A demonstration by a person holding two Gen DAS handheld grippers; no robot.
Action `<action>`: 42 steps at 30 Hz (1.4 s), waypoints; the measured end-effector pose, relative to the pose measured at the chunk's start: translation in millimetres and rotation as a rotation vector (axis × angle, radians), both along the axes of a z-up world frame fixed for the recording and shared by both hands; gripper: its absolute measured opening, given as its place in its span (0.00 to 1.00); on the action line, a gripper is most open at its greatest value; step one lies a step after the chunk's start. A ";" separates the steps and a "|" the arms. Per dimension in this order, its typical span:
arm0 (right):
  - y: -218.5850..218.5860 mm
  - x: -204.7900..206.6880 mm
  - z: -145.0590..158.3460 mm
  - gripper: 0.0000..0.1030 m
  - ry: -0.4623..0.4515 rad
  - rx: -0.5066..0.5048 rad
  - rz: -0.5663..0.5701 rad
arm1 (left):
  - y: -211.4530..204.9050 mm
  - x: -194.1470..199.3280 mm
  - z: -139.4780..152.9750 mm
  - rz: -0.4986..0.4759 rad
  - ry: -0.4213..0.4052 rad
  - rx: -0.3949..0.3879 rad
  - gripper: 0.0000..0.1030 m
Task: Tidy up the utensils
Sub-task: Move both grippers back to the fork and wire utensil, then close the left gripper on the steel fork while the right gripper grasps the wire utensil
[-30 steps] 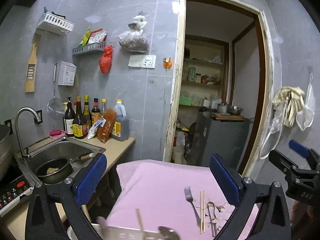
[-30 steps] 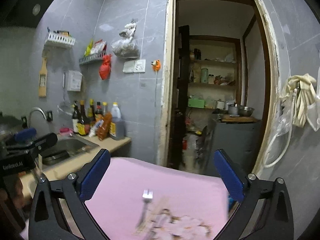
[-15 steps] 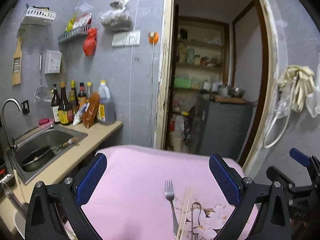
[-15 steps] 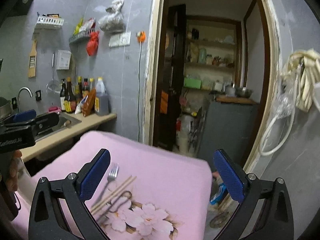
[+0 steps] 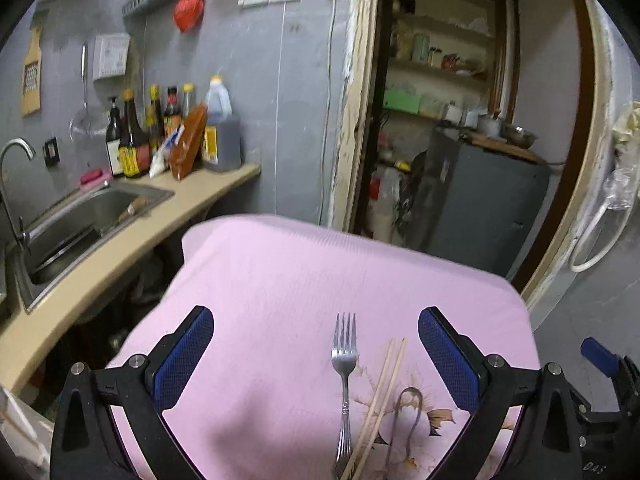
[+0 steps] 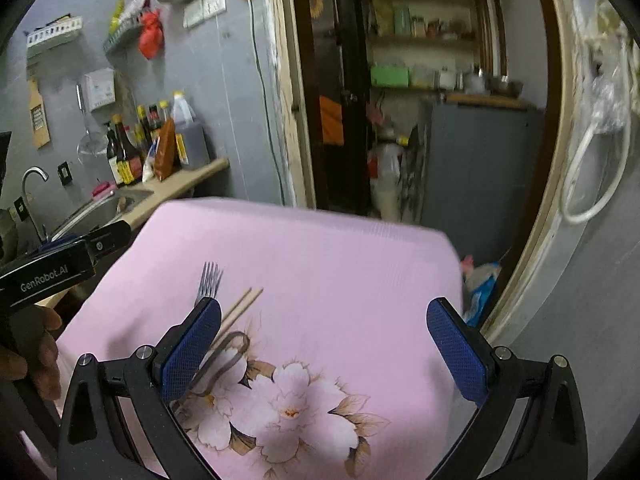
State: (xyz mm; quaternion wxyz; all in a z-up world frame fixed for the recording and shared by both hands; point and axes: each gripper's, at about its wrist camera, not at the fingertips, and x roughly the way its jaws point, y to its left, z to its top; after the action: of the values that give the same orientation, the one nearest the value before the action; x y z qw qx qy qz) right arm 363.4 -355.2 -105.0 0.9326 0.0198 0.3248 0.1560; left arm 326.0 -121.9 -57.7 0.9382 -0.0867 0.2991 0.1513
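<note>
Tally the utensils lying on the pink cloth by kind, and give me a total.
Fork: 1
Wooden chopsticks: 2, lying side by side as a pair
Metal tongs: 1
Total: 4 utensils on the pink cloth

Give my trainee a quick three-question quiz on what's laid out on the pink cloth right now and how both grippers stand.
1. True or false: the left gripper is shut on the fork.
2. Which lies immediately right of the fork in the left wrist view? A) chopsticks B) metal tongs C) a spoon
3. Fill in: the utensils rest on a pink cloth printed with ____.

Key:
1. False; both it and the right gripper are open and empty.
2. A.
3. Flowers.
</note>
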 end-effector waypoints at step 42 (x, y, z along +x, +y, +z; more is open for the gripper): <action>79.7 44.0 -85.4 0.14 0.353 -0.019 0.252 | 28.3 105.0 -98.1 -0.215 0.260 -0.271 0.21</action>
State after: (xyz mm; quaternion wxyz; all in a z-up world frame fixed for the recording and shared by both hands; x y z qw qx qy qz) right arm 407.4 -275.5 -190.4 0.8347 -0.0029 0.4843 0.2623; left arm 431.0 -93.7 -155.8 0.8822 -0.1592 0.4427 0.0190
